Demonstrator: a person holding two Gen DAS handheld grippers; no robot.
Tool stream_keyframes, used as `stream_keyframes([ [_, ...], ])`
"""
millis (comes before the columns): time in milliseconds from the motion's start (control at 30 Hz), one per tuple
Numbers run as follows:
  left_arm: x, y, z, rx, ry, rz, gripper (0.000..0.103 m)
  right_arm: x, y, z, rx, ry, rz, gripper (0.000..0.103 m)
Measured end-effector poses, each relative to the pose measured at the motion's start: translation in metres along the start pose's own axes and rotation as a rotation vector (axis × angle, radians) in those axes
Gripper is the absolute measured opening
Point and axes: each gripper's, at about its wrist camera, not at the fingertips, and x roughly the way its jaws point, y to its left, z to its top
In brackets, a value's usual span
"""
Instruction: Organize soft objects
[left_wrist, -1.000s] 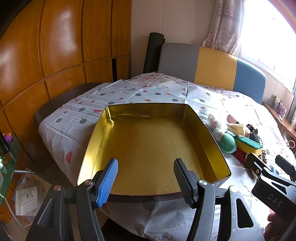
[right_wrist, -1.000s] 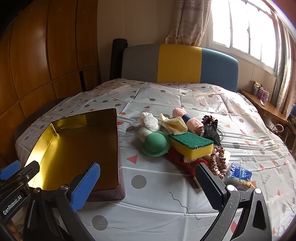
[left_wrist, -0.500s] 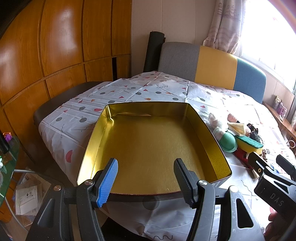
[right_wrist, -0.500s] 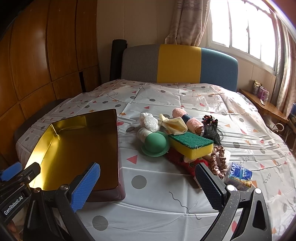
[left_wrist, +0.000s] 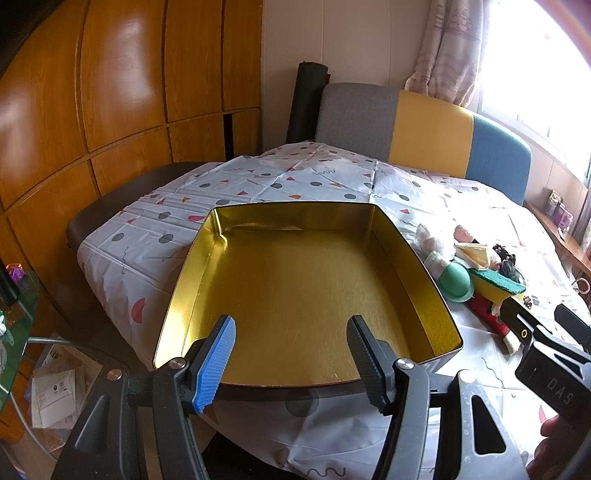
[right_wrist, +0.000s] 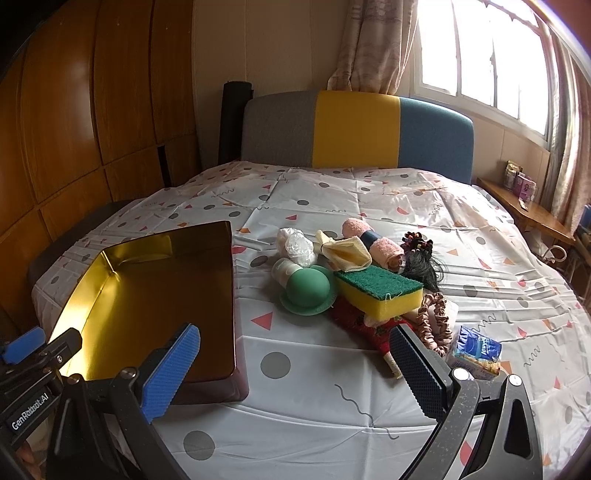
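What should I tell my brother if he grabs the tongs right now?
Left tongs: open, holding nothing, over the near edge of the gold tin.
Right tongs: open, holding nothing, short of the pile.
Sponge, green cap, yellow cloth, pink towel roll and scrunchie lie heaped right of the tin.
Done: nothing in the tin.
Left: move every soft thing in.

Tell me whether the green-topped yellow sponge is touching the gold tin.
Apart. The right wrist view shows the sponge in the pile right of the gold tin, with a strip of patterned sheet and the green dome between them.
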Motion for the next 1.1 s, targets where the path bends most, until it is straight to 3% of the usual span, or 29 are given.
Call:
stream_keyframes([
  [400, 0.006, -0.009, -0.002, 0.037, 0.025, -0.02, 0.064, 0.0, -0.034, 0.017, 0.054, -0.015, 0.011, 0.103],
  [500, 0.007, -0.01, 0.0, 0.049, 0.041, -0.109, 0.067, 0.001, -0.056, 0.029, 0.081, -0.015, 0.026, 0.103],
  [600, 0.006, -0.014, 0.009, 0.07, 0.059, -0.291, 0.075, 0.009, -0.089, 0.041, 0.14, 0.01, 0.069, 0.103],
  [667, 0.006, -0.019, 0.017, 0.083, 0.076, -0.359, 0.079, 0.018, -0.118, 0.047, 0.189, 0.026, 0.082, 0.103],
  [867, 0.014, -0.054, 0.054, 0.194, 0.099, -0.43, 0.078, 0.048, -0.192, 0.04, 0.281, 0.086, 0.045, 0.103],
  [1000, 0.045, -0.085, 0.083, 0.229, 0.218, -0.477, 0.073, 0.058, -0.222, 0.026, 0.389, 0.129, 0.016, 0.103],
  [1100, 0.068, -0.113, 0.099, 0.25, 0.261, -0.483, 0.069, 0.058, -0.227, 0.027, 0.416, 0.121, 0.04, 0.103],
])
